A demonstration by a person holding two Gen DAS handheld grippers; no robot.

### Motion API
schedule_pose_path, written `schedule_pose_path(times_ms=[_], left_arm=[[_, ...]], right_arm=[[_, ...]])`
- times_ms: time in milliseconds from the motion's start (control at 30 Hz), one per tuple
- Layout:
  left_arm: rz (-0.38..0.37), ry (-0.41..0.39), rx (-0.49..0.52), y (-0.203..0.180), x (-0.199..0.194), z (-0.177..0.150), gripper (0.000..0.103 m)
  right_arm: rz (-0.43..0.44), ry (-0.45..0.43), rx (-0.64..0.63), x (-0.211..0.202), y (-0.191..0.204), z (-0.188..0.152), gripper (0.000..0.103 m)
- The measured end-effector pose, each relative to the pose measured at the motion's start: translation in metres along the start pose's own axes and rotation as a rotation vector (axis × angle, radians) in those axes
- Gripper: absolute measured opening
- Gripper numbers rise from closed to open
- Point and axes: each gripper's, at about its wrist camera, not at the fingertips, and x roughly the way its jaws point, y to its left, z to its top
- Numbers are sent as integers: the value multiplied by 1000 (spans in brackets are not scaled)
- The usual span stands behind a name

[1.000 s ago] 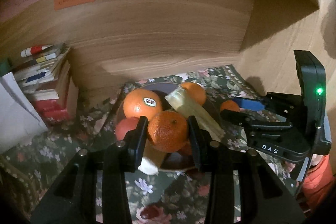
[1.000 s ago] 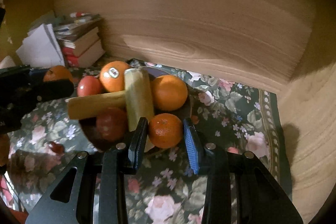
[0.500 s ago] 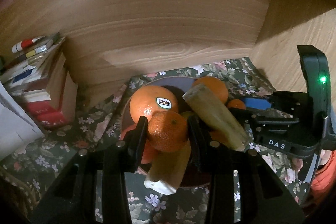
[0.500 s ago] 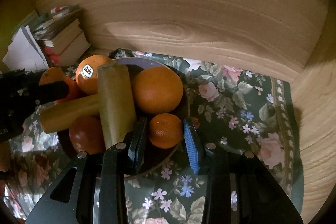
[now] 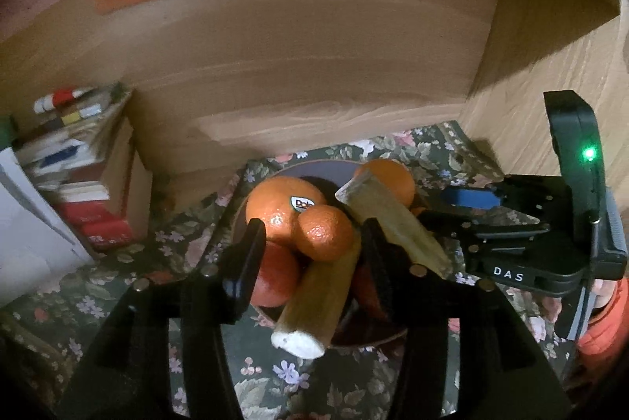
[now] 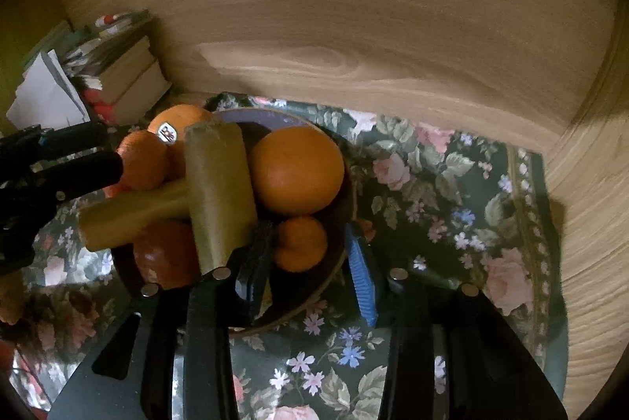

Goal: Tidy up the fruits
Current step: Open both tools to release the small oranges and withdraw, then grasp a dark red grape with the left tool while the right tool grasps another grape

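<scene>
wood wall [image 6: 393,26] hems the floral cloth [image 6: 452,192]; open cloth on the right. bowl [image 6: 338,184] piled full, rim mostly hidden. left gripper [image 5: 312,251] opening, mandarin [image 5: 324,231] between, untouched. right gripper [image 6: 310,258] opening around small mandarin [image 6: 300,243] in the bowl.

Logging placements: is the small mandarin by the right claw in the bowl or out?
In. The small mandarin sits inside the bowl rim, below the big orange.
</scene>
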Motion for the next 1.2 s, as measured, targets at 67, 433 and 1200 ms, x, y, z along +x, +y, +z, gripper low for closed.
schedule_pose_path(times_ms=[67,433,1200], left_arm=[[1,-18,-4,2,-11,-2,53],[26,-53,-11,22,-64,-26,66],[-25,167,-49,33,-39,-119,67]], right_arm=[[1,-18,-5,-9,3,0,38],[46,-119,-70,-61,37,-10,42],[130,47,-117,-21,88,-61,43]])
